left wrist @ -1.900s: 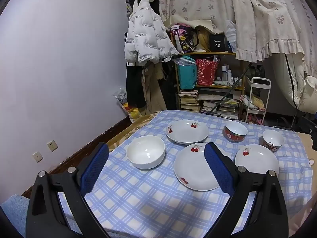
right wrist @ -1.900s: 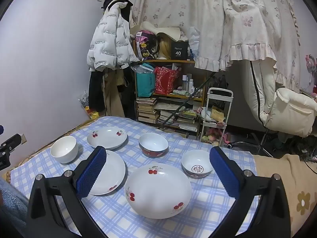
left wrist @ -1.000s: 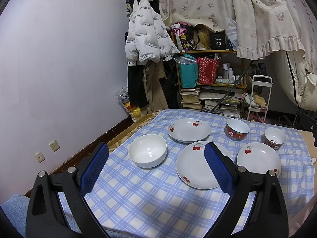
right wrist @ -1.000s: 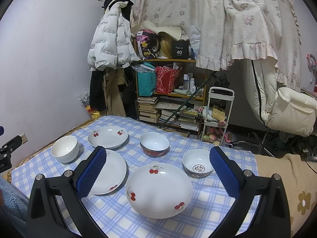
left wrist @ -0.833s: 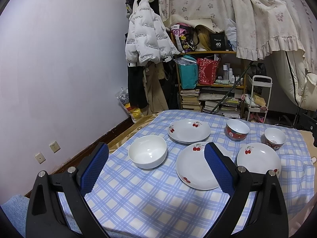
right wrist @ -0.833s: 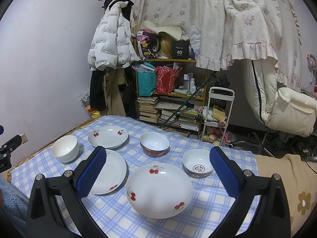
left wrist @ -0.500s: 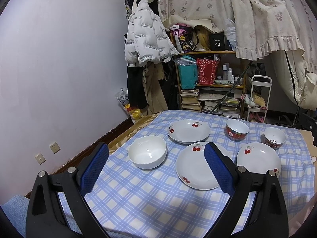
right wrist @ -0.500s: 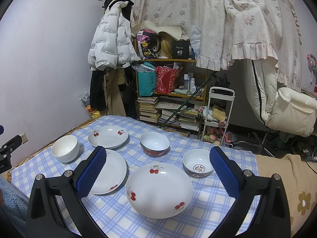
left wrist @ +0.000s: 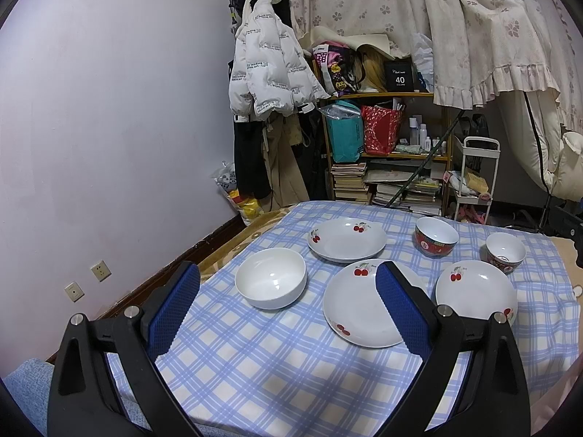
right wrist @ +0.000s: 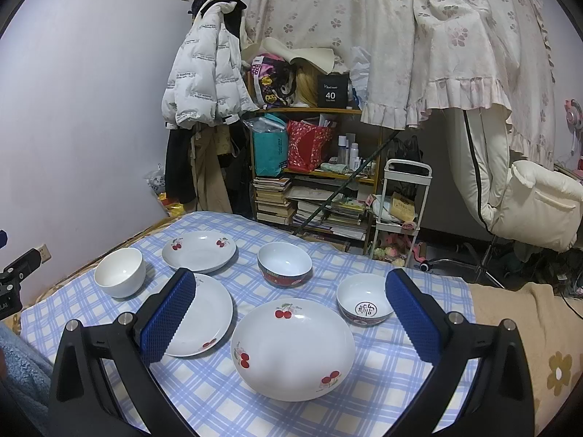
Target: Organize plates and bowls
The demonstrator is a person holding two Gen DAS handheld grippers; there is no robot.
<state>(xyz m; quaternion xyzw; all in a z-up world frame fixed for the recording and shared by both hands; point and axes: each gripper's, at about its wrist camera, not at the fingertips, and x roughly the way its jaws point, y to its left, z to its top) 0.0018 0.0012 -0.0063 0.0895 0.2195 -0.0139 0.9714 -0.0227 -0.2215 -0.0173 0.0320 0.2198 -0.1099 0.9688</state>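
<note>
Left wrist view: the left gripper (left wrist: 288,306) hangs above the near edge of a table covered in a blue checked cloth (left wrist: 262,367), its blue-padded jaws spread wide with nothing between them. A plain white bowl (left wrist: 270,283) sits on the cloth ahead of it, toward the left. To the right of that bowl lies a flat cherry plate (left wrist: 359,309), partly hidden behind the right pad. Farther back rests a deeper cherry dish (left wrist: 346,239), and at the right a third cherry plate (left wrist: 475,291). Behind them stand a red bowl (left wrist: 436,236) and a small bowl (left wrist: 505,253), apart from each other.

From the right wrist view, the right gripper (right wrist: 289,317) is likewise wide apart and empty, held over the cloth (right wrist: 364,393). The third cherry plate (right wrist: 292,344) lies right between its pads. The small bowl (right wrist: 364,304) is near the right pad; the flat plate (right wrist: 204,315) sits behind the left pad. The red bowl (right wrist: 285,263), the dish (right wrist: 198,251) and the white bowl (right wrist: 119,272) stand beyond. All six pieces rest separately, none stacked.

A white jacket (right wrist: 207,83) hangs on the wall, beside a crowded shelf (right wrist: 313,167).
</note>
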